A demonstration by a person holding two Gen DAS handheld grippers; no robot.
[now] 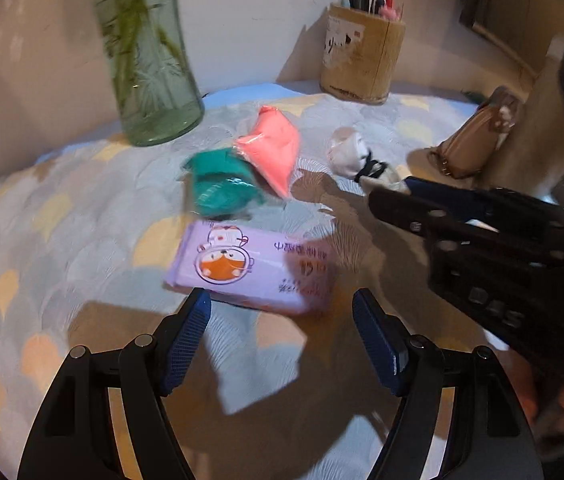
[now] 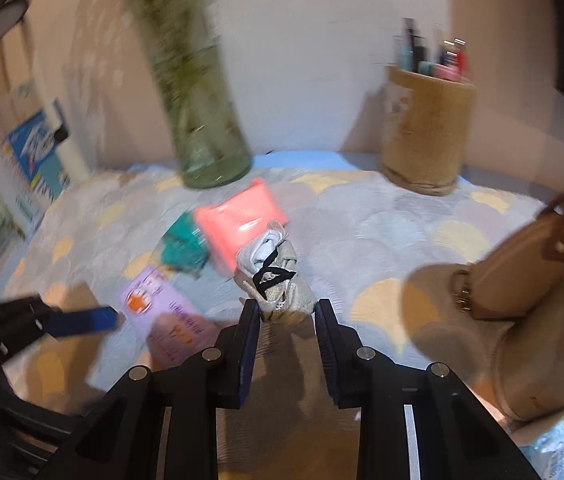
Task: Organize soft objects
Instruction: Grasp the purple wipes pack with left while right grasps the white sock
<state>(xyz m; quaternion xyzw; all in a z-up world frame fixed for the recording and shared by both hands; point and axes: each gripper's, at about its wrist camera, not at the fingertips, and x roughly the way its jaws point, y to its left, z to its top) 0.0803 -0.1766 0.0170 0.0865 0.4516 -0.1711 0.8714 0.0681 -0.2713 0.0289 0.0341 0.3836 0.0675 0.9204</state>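
Left tool [image 1: 282,314] spread above purple pack [image 1: 253,266]; right tool [image 2: 288,314] pinching grey bundle [image 2: 275,276].

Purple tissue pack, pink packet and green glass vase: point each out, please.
purple tissue pack [image 1: 255,270], left wrist view, middle of its printed top face.
pink packet [image 1: 273,150], left wrist view, centre of the packet.
green glass vase [image 1: 153,80], left wrist view, its glass wall.

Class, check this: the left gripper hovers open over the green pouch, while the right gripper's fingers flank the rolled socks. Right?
Not quite. The left gripper hovers open over the purple tissue pack, not the green pouch, as the left wrist view shows. The right gripper does flank the rolled socks.
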